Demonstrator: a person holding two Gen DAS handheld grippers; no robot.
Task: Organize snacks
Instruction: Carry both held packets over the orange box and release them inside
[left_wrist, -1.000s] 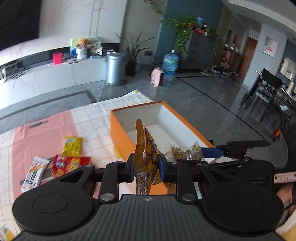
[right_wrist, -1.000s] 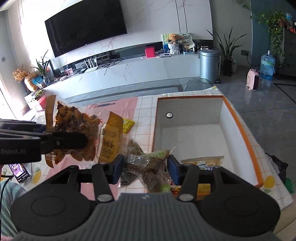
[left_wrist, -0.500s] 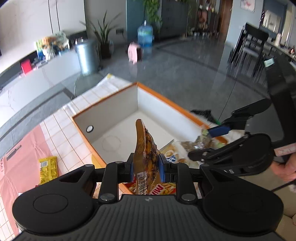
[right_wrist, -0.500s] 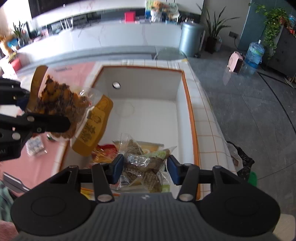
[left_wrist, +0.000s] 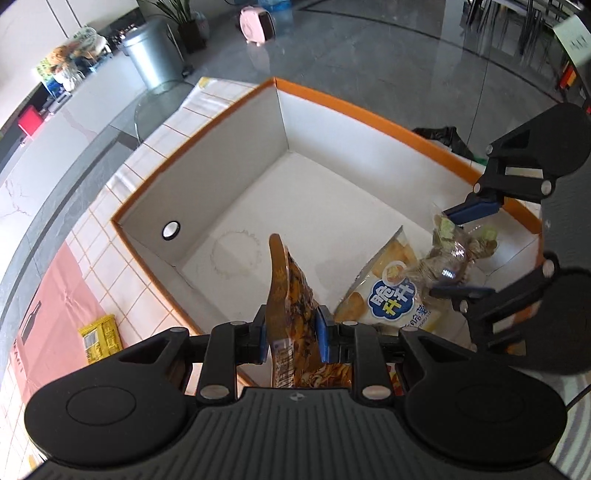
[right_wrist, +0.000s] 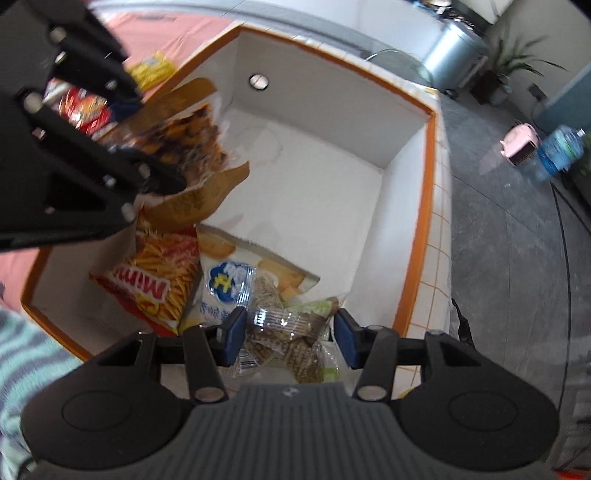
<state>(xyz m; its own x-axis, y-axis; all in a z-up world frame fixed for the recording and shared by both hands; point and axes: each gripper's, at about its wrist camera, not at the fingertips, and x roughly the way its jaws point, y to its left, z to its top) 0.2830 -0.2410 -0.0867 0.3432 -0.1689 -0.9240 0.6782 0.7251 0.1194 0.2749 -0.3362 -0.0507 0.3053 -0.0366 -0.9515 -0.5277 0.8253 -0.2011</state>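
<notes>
The brown snack bag (left_wrist: 291, 295) is clamped edge-on between the jaws of the left gripper (left_wrist: 291, 334) and is held above the near left part of the orange-rimmed box (left_wrist: 369, 110). A clear bag of wrapped sweets (right_wrist: 288, 332) is pinched between the jaws of the right gripper (right_wrist: 290, 336), over the near right part of the same box. Inside the box, a red Mimi bag (right_wrist: 159, 280) and a white-and-blue crisp bag (right_wrist: 236, 280) are already lying.

If the brown bag were released from this height, it could be tipped against the near wall or left standing on the Mimi bag rather than lying flat. The sweets bag is gripped loosely by its crumpled film, so a slip could be caused by its weight. The two grippers are close together, and a bump could be expected during release.

The box's near wall is hidden behind the gripper bodies. A yellow packet (left_wrist: 99, 338) on the table (left_wrist: 122, 258) is only partly legible, and the left side of the right wrist view is blurred.
</notes>
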